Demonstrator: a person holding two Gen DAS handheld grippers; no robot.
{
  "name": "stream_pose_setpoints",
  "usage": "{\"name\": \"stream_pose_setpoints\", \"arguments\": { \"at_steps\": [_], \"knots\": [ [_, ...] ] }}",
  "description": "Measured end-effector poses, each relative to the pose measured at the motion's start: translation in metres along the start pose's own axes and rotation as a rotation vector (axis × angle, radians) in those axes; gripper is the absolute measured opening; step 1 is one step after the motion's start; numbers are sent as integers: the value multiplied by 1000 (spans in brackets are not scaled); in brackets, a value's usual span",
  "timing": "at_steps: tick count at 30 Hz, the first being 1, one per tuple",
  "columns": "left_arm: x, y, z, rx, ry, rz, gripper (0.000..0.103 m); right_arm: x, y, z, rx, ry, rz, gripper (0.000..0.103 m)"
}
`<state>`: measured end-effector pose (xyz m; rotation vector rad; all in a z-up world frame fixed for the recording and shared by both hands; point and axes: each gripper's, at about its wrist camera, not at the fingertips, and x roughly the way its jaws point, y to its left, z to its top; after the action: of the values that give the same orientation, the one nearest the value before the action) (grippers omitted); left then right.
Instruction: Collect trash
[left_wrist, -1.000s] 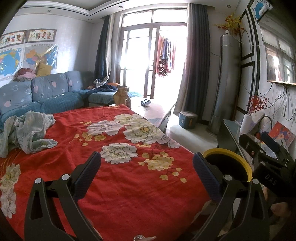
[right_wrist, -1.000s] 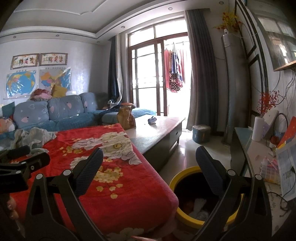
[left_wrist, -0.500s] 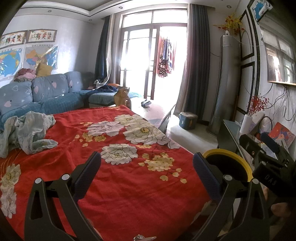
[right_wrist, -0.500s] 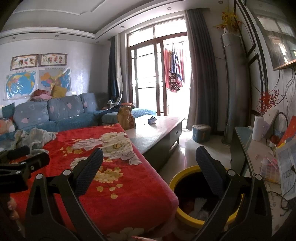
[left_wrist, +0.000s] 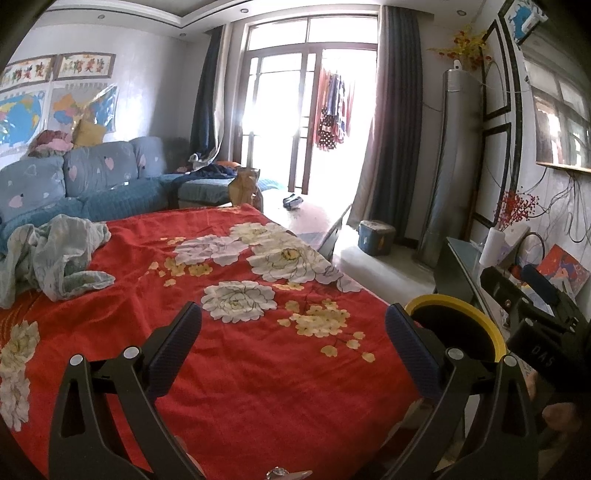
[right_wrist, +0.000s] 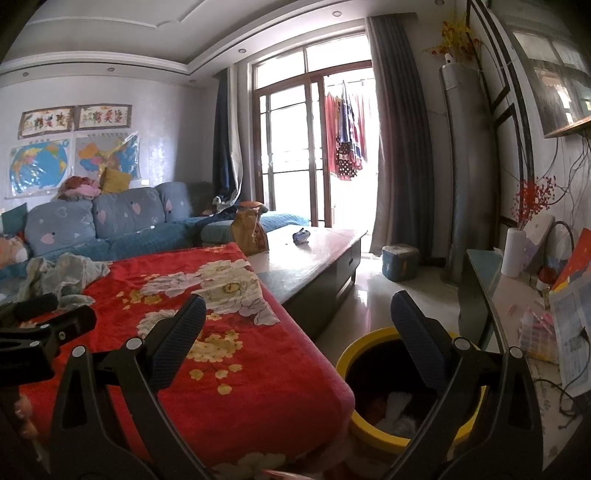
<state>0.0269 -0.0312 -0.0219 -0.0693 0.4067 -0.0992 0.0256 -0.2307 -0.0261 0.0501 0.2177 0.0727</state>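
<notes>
Here my left gripper hangs above the red flowered blanket with its two fingers wide apart, and nothing is between them. My right gripper is spread just as wide and also holds nothing; its right finger stands in front of the yellow trash bin, its left finger over the blanket's edge.

The bin is on the floor, just beside the corner of the blanket-covered surface, between it and the dark side table at the wall. Inside the bin I can see some white and reddish trash at the bottom, but I cannot tell what the pieces are. In the left wrist view only the bin's yellow rim shows, behind my right finger.

On the far left part of the blanket a crumpled pale cloth lies. Beyond the blanket, on the bare low table, a brown paper bag stands upright, and a small blue thing lies well apart from it.
</notes>
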Motion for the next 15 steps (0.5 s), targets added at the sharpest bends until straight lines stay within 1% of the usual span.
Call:
{"name": "stream_pose_setpoints", "arguments": {
  "at_steps": [2,4,6,7,8,9,10,11,12,13,14,15],
  "knots": [
    [2,5,-1,-16,11,-10,97,4,2,0,3,22,16,92],
    [6,19,-2,-59,50,-14,97,16,11,0,-13,77,48,92],
    [8,43,-7,-112,94,7,97,34,32,1,-42,146,108,92],
    [8,53,-9,-124,103,23,97,44,45,2,-59,184,146,92],
    [7,74,-12,-135,116,72,97,52,60,2,-73,218,181,92],
    [7,100,-16,-145,130,152,97,62,81,2,-85,257,234,92],
    [6,128,-19,-168,148,230,97,73,110,1,-109,302,316,92],
    [4,150,-21,-196,161,287,97,79,130,0,-127,328,367,92],
    [1,185,-26,-241,181,377,97,88,163,-4,-157,369,435,92],
    [-1,208,-28,-266,195,435,97,96,201,-9,-180,414,503,92],
    [-4,245,-33,-302,228,536,97,103,238,-15,-204,462,570,92],
    [-6,271,-37,-329,257,610,97,108,266,-21,-222,493,614,92]
  ]
}}
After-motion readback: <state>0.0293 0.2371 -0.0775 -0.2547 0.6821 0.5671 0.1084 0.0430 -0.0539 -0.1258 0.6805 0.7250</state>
